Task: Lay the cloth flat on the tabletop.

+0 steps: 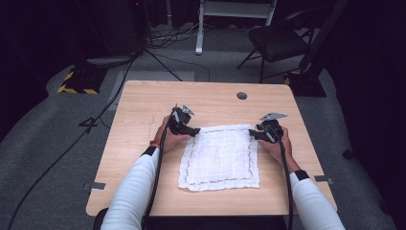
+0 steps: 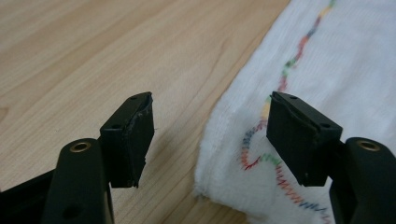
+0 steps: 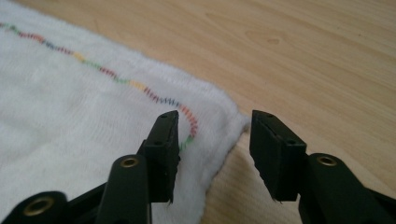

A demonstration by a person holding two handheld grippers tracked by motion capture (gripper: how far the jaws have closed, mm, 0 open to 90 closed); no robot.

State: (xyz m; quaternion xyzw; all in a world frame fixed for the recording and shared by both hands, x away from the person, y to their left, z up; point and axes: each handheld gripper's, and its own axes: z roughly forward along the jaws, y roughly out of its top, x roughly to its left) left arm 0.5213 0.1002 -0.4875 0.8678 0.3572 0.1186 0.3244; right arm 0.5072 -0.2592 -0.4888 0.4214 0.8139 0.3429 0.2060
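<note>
White cloth (image 1: 220, 158) lies flat mid-desk (image 1: 143, 105), coloured stitching near its hem. Left tool (image 2: 210, 135) spread, straddling the far-left corner, pads not pressing; right tool (image 3: 215, 149) likewise spread over the far-right corner. Judgement: pinch both corners past the stitching, evenly, before lifting, so the hem stays level

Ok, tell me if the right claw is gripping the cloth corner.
Apart. In the right gripper view the right claw stands open astride the cloth corner, with a gap beside each pad.
</note>
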